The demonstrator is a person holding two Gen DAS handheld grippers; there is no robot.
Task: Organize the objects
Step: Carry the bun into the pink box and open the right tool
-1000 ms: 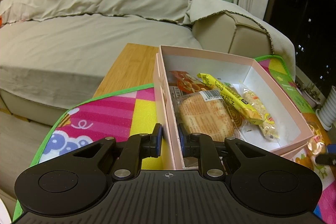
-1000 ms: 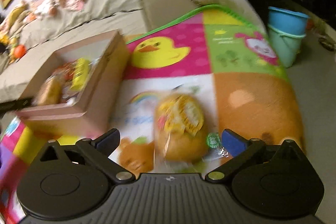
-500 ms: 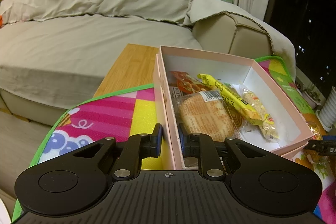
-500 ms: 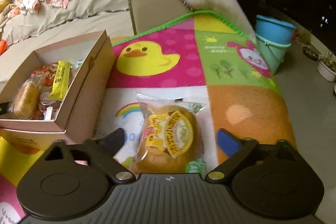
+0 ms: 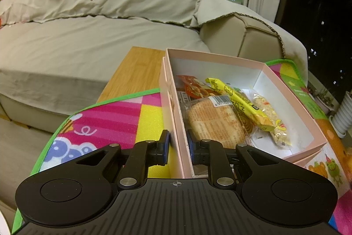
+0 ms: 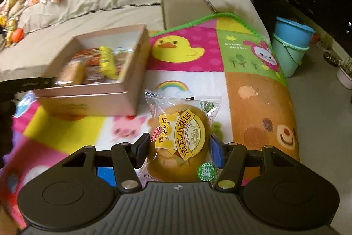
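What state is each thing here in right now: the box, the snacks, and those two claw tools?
Box: open, no lid on, part filled with wrapped snacks.
Left gripper: clamped on the box's near wall, one finger inside, one outside.
Right gripper: jaws closing on the bun.
Bun: sealed in its wrapper, between the right fingers, outside the box.

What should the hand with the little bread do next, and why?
Probably carry the bagged bread across to the pink box and lower it in. The right tool is closing with the bread between its pads, other snacks already lie in the box, and the left tool grips the box's near wall, steadying it.
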